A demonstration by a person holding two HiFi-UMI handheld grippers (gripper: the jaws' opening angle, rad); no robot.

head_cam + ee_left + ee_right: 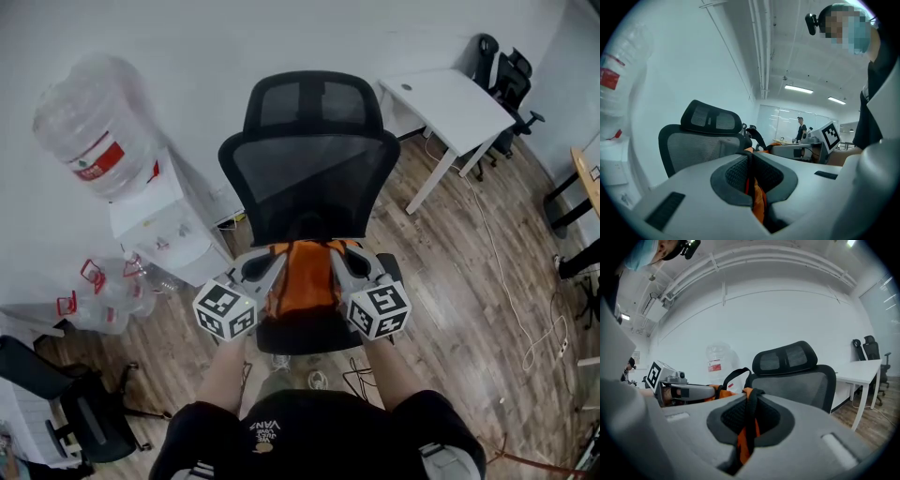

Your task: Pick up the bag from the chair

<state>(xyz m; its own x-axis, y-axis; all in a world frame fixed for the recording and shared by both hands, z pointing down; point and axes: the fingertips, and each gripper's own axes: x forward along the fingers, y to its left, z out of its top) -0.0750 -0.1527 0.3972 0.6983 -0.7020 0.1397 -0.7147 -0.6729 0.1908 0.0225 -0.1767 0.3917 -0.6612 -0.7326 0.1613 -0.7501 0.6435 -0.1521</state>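
You have both tools on the bag [305, 281] already. Your left gripper [263, 269] is closed on orange fabric and a dark edge at the bag's left side. Your right gripper [344, 265] is clamped on a black strap [750, 411] with orange cloth behind it, at the bag's right side. Neither has an open gap.

The bag sits at the centre of the head view, over the seat of the chair [309, 178], just below the mesh backrest. You cannot tell from here whether it rests on the seat. Its long axis runs up and down the frame, from the backrest toward you, and the grippers flank it about level with each other, so neither hand is nearer. The lift looks like a straight, even pull up and toward you.

Count: one bag, two grippers, one chair under it.
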